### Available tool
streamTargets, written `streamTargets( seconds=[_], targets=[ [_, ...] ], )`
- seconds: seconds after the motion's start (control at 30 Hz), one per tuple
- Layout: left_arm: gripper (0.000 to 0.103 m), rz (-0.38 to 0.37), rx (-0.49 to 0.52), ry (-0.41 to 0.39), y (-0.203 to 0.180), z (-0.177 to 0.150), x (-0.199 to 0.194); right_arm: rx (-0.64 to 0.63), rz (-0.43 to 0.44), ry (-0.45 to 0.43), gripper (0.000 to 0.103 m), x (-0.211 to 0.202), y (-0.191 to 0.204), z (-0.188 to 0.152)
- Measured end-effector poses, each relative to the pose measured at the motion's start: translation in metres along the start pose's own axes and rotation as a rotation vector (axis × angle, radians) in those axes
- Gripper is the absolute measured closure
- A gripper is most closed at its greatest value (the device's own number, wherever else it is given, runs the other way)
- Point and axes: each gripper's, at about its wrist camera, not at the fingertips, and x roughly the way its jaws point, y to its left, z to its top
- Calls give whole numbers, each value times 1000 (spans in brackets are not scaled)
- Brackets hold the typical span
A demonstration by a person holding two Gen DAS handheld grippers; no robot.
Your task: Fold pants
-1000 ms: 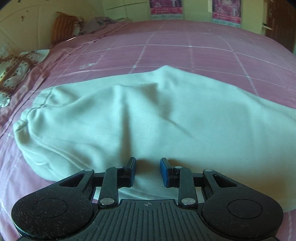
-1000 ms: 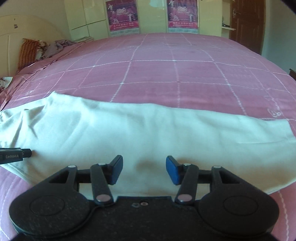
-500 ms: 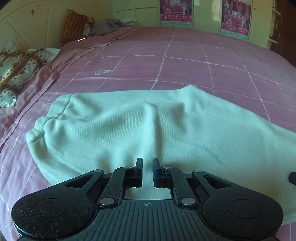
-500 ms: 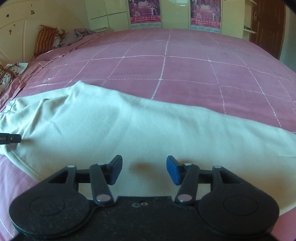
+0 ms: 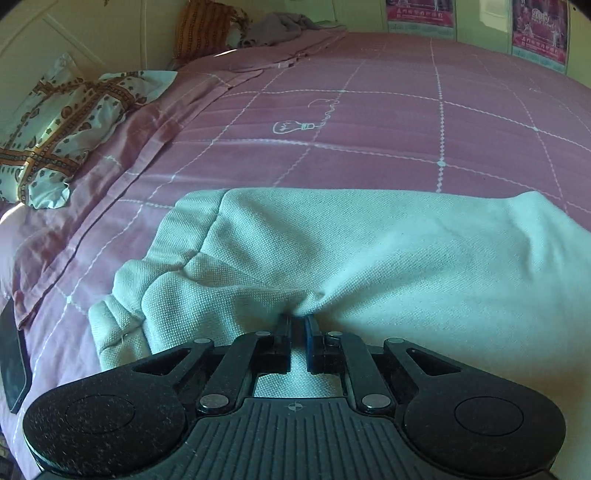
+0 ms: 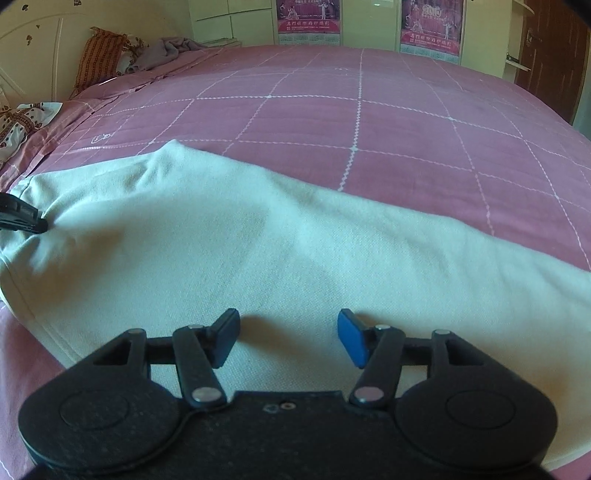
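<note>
Pale cream pants (image 5: 388,251) lie flat across the pink bedspread (image 5: 369,140), waistband at the left. My left gripper (image 5: 297,321) is shut on a pinch of the pants fabric near the waistband; the cloth puckers at its fingertips. In the right wrist view the pants (image 6: 258,251) stretch from left to right, and my right gripper (image 6: 288,328) is open just above the near part of the leg, holding nothing. The left gripper's tip (image 6: 26,218) shows at the far left, on the fabric.
A patterned pillow (image 5: 62,129) lies at the bed's left edge, an orange cushion (image 6: 99,55) and grey clothes (image 6: 166,51) at the headboard. A dark flat object (image 5: 13,358) lies at the near left edge. Wardrobe doors with posters (image 6: 430,26) stand behind the bed.
My left gripper has moved left toward the waistband, closed and pinched the fabric. My right gripper has stayed open and shifted slightly along the leg.
</note>
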Motion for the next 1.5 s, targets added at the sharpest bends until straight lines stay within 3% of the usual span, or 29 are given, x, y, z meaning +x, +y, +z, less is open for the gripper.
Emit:
streamTargets(
  seconds=[0.1,0.2,0.27,0.37,0.47,0.57,0.7,0.8,0.93,1.03,1.1,1.3,1.5],
  targets=[
    [94,-85,32,-42,-27,2,-20,21,3,-43,44,-3,2,13],
    [94,-166,73,-32,-65,5,-22,22,16,-49,44,5,8,33],
    [94,-155,88,-2,-83,3,-12,2,6,-50,44,14,12,46],
    [94,-134,80,-4,-83,5,-4,-8,-47,18,44,39,4,52],
    [94,-104,59,11,-72,5,-10,29,-91,19,46,43,-24,45],
    [94,-124,64,8,-67,-10,-26,63,-150,7,46,31,-47,37],
    [93,-188,68,11,-73,-32,-57,112,-119,-25,44,-1,-64,19],
    [93,-251,99,2,-94,-50,-85,102,-116,-51,36,-26,-71,-1],
    [93,-328,147,18,-137,-74,-109,126,-147,17,36,-28,-95,-30],
    [93,-321,199,14,-167,-89,-121,104,-164,5,40,-45,-98,-35],
    [93,-330,202,10,-176,-92,-130,149,-180,-37,38,-63,-114,-36],
    [93,-392,249,-15,-213,-97,-158,348,-250,-7,38,-103,-192,-65],
    [93,-445,272,-3,-251,-105,-176,475,-305,2,38,-126,-244,-93]
  ],
)
